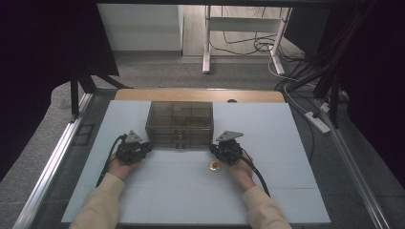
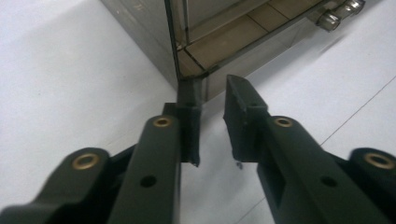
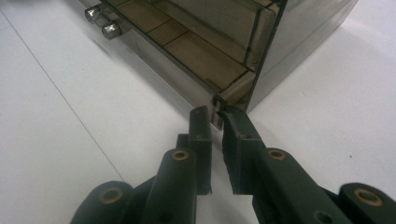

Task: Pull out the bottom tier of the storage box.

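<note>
Drawer box [image 1: 179,123] flanked at both lower front corners: right gripper [image 3: 215,114] clenched on its corner edge, left gripper [image 2: 214,93] released beside the other, seemingly for steadying.

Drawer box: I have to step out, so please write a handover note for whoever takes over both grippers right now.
Left gripper: at the drawer box's front left bottom corner, jaws apart, one tip against the corner edge, no grip.
Right gripper: shut on the box's front right bottom corner edge.
Things: the box stands mid-table. A small round item lies just in front, near the right gripper.
Done: both grippers placed at the corners.
Left: close the left grip, probably then move the box. The drawers look shut.
</note>
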### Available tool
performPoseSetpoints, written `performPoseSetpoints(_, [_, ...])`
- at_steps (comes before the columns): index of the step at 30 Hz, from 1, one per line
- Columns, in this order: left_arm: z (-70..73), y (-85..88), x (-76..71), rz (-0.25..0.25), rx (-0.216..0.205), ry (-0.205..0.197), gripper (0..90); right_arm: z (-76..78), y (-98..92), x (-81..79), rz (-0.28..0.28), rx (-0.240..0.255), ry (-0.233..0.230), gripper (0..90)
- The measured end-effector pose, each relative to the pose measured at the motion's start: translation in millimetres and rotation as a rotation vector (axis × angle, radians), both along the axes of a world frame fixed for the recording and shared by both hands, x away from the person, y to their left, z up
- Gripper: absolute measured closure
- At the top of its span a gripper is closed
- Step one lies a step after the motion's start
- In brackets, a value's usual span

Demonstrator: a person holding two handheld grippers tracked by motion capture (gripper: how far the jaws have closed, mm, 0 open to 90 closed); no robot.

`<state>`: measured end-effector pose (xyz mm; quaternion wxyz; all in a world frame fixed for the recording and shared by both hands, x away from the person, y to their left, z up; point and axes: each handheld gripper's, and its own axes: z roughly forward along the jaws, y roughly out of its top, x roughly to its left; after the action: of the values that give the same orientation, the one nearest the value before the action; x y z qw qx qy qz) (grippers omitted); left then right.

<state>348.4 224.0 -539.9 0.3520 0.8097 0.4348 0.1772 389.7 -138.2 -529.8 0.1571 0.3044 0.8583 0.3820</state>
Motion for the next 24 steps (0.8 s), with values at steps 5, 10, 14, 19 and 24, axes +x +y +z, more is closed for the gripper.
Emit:
performPoseSetpoints(5, [0.1,-0.2,-0.4,0.001,0.005,0.000,79.0,-0.1,0.3,-0.4,0.004,-0.003,-0.004,81.0])
performPoseSetpoints(10, [0.3,-0.4,-1.0,-0.003,0.011,-0.001,79.3,-0.2,0.5,-0.7,0.005,-0.002,-0.005,81.1])
performPoseSetpoints(14, [0.7,-1.0,-1.6,-0.002,0.020,-0.001,79.5,0.0,0.4,-1.1,0.008,-0.009,-0.009,81.9])
performPoseSetpoints(19, [1.1,-1.6,-2.7,-0.005,0.028,-0.001,79.7,0.1,0.5,-1.6,0.013,-0.015,-0.016,81.9])
performPoseSetpoints(24, [1.5,-2.0,-3.5,-0.009,0.038,0.001,80.0,0.8,0.3,-2.1,0.014,-0.019,-0.015,81.9])
